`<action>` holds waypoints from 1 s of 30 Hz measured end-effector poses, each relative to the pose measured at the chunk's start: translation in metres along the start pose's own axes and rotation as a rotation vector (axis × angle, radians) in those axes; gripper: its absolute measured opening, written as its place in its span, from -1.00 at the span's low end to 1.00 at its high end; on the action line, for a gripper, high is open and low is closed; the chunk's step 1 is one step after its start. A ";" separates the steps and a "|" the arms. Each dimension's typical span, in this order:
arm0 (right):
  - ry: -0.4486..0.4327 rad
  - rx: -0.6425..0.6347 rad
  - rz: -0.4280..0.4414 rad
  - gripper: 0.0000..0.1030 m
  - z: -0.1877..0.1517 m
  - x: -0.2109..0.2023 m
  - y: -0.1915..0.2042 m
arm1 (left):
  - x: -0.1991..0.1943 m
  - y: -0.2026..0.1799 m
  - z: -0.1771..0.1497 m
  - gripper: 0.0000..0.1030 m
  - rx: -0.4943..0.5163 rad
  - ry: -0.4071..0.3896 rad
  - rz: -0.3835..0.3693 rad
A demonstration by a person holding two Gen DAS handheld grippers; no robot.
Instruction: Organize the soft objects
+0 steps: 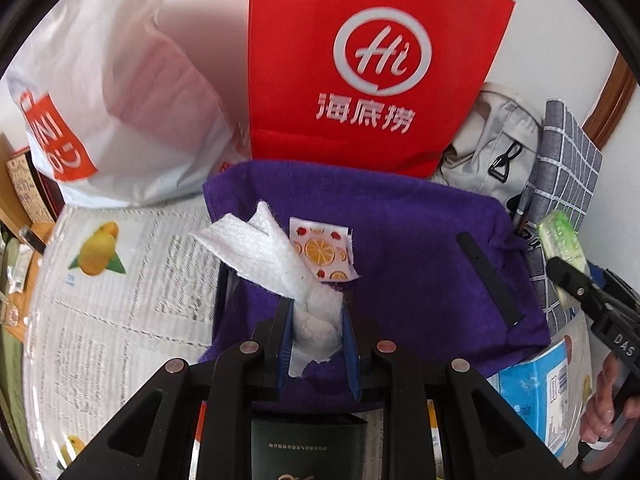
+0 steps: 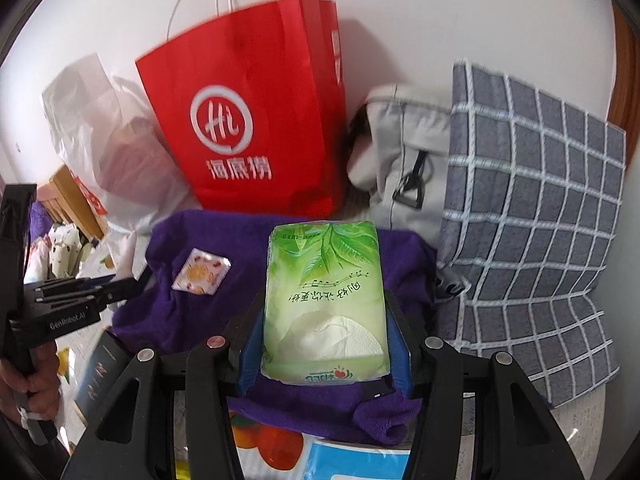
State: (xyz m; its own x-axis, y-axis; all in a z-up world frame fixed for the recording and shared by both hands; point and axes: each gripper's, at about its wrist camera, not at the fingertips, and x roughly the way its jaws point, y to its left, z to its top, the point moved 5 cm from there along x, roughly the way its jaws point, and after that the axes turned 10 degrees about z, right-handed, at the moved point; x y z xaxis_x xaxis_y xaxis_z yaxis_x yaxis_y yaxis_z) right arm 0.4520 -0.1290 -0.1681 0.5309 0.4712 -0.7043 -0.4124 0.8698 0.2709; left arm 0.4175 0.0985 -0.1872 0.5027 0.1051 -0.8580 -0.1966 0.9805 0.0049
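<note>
- Both tongs are loaded: the left tongs (image 1: 316, 312) are pinched nearly together on a crumpled white tissue (image 1: 276, 256), whose loose end fans out ahead of the fingers, and the right tongs (image 2: 326, 320) clamp a green tissue pack (image 2: 324, 304) by its two long sides.
- Behind them, a red paper bag (image 2: 256, 120) stands against the wall with its mouth up; a white plastic bag (image 1: 108, 92) slumps to its left, a grey bag (image 2: 404, 152) and a checked cushion (image 2: 532, 208) to its right.
- On the desk a purple towel (image 1: 420, 252) lies spread under both loads.
- A small fruit-print sachet (image 1: 324, 252) rests on the towel, just beside the tissue's trailing end.
- My reading: this is the carrying step, with both soft items over the towel and not yet put down.
- Next, each load needs a spot on the towel or in a bag; which one I cannot tell. The tissue's loose end could brush the sachet, so lower it clear before letting go.
</note>
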 end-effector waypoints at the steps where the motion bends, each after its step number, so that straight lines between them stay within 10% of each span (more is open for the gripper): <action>1: 0.015 0.002 -0.001 0.02 -0.003 0.006 -0.001 | 0.003 0.000 -0.002 -0.58 -0.006 0.007 -0.005; 30: 0.234 0.066 0.052 0.02 -0.033 0.073 -0.018 | 0.048 -0.019 -0.018 -0.56 0.036 0.109 -0.052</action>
State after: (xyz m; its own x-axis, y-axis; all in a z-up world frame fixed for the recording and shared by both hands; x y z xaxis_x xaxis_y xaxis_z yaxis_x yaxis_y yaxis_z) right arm 0.4735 -0.1153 -0.2457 0.3210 0.4757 -0.8189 -0.3814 0.8564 0.3480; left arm 0.4300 0.0816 -0.2377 0.4165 0.0373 -0.9084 -0.1417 0.9896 -0.0243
